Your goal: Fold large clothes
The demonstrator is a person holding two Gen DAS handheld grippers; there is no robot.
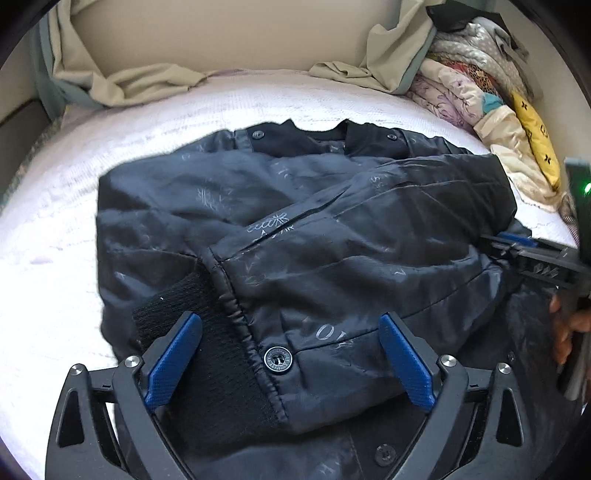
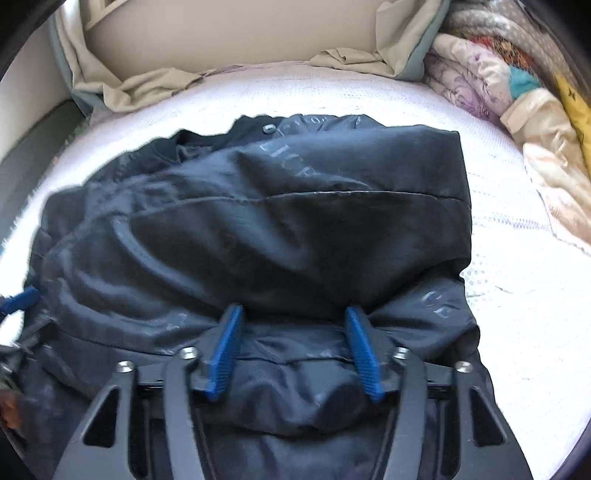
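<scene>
White textured bed cover [image 1: 221, 107] carries every item listed; a beige headboard [image 1: 221, 33] stands at the far edge.

Item 1: beige sheet [image 1: 147, 81], crumpled along the far edge of the bed, running from the far left corner to the far right.

Item 2: dark jacket [image 1: 295, 229], shiny fabric with pale printed motifs, lying at the middle of the bed with its collar toward the far edge. One sleeve is folded across the body; its black knit cuff [image 1: 207, 347] lies at the near left, beside a metal snap button [image 1: 277, 360].

Item 3: left gripper [image 1: 291, 362], jaws spread wide above the cuff and snap button, blue pads clear of the fabric, nothing pinched.

Item 4: right gripper [image 2: 293, 350], jaws spread over a rumpled fold at the jacket's near right part; fabric bulges between the blue pads, which do not press on it. In the left wrist view it enters from the right, with fingers of a hand [image 1: 565, 325] on its handle.

Item 5: pile of folded patterned bedding [image 1: 480, 85], at the far right corner of the bed, with a yellow piece [image 1: 535, 136] on its right side.
</scene>
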